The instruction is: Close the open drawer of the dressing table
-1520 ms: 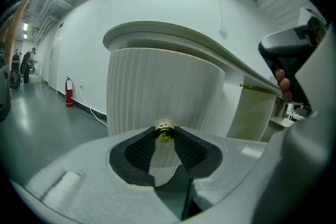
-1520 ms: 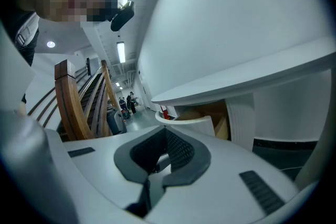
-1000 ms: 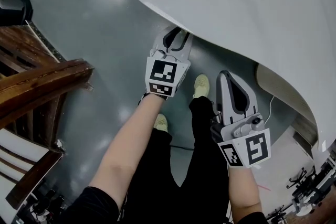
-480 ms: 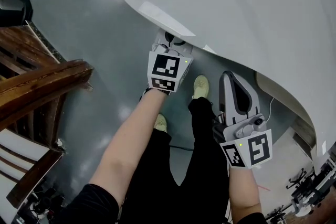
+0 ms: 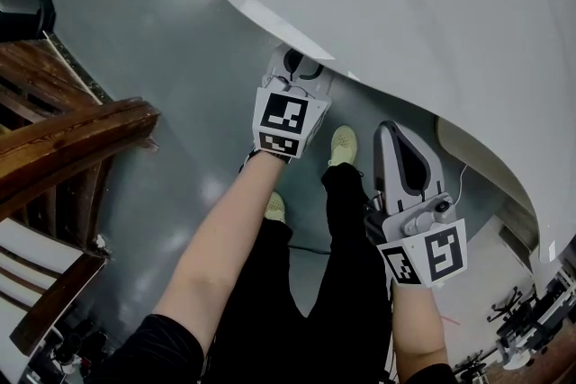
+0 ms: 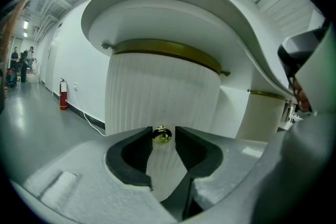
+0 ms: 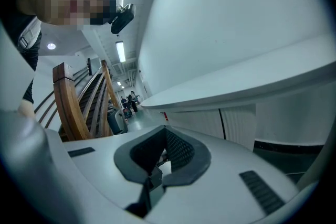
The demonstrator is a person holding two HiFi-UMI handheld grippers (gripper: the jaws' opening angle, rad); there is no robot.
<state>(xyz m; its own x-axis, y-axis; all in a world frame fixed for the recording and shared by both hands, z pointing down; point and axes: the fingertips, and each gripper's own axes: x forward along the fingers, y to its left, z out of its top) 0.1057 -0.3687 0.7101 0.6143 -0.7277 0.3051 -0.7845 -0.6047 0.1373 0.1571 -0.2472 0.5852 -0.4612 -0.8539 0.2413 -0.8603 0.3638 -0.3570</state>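
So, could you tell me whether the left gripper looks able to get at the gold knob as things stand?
Probably yes: the left gripper has its jaws apart, having just been opening, with the gold knob between their tips, and nothing else blocks the way.

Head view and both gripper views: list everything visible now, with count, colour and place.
dressing table: one, white, curved top over both grippers
ribbed front: one, white with gold trim, facing the left hand-held gripper
knob: one, brass, on that front
wooden railing: one, brown, head view's left
fire extinguisher: one, red, by the far wall
floor: grey, glossy
shoes: two, pale yellow, on the floor
left hand-held gripper: grey, jaws just opening, knob between their tips
right hand-held gripper: grey, jaws together, empty, below the table edge
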